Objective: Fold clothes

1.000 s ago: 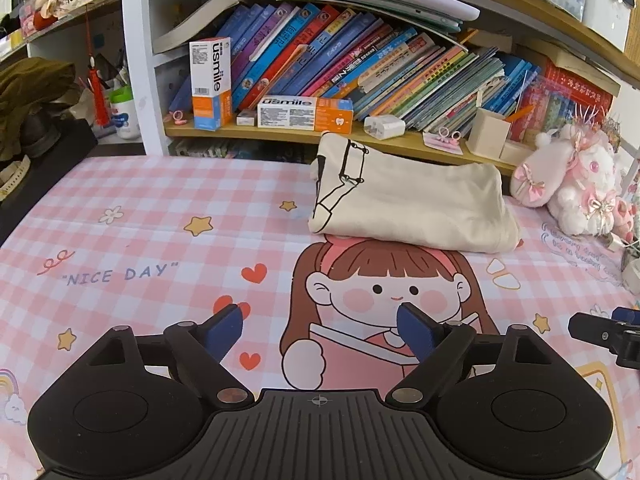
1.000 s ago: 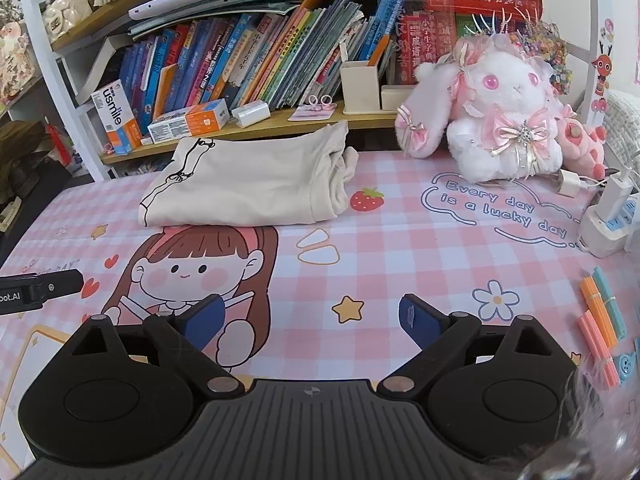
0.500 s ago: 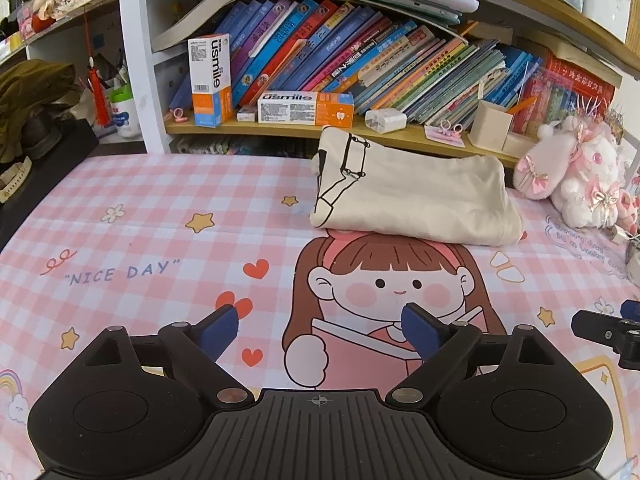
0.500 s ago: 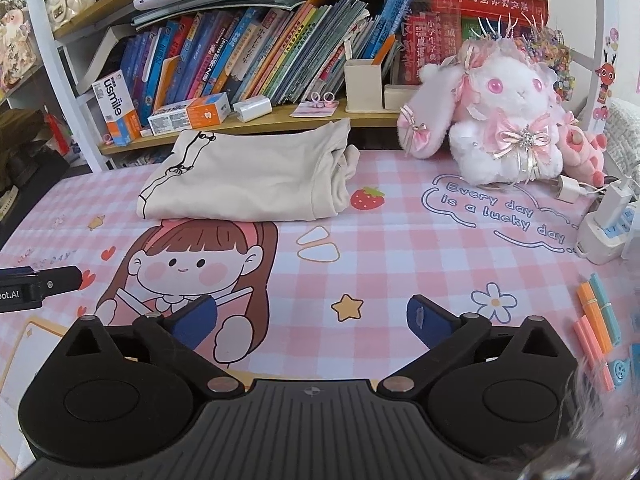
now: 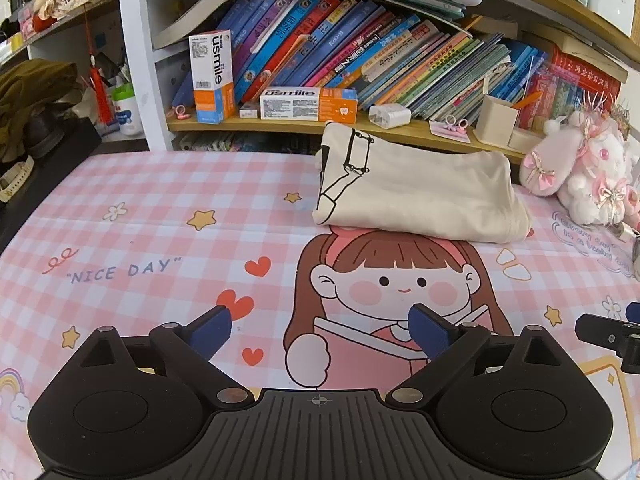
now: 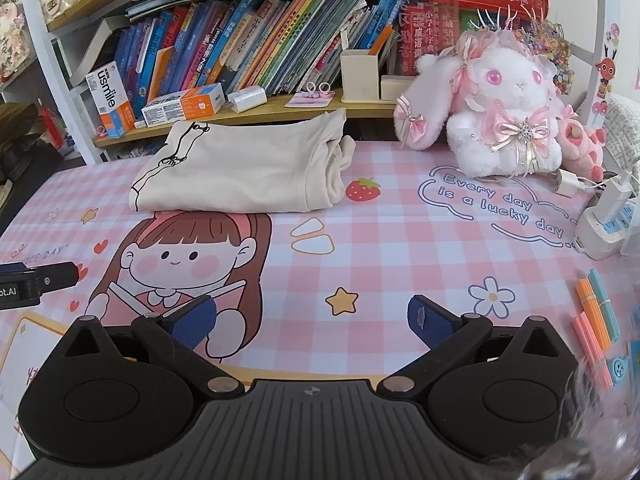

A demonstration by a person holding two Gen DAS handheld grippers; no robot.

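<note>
While the left gripper (image 5: 320, 330) hangs with jaws opening on nothing, the folded cream garment (image 5: 416, 196) lies at one o'clock on the pink mat (image 5: 140, 240), well apart. From the right gripper (image 6: 312, 320), spread wide and empty, it sits at eleven o'clock: likely soft, light, floppy; best pinched at the layered right-hand edge.

Worktop (image 6: 400, 248) under pink checked cloth, folded cream garment (image 6: 240, 172) at back, plush rabbit (image 6: 508, 108), charger (image 6: 600, 224), coloured sticks (image 6: 596, 312)

Cream folded garment (image 5: 420, 196) (black line drawing) on pink-checked tablecloth (image 5: 160, 208)
</note>
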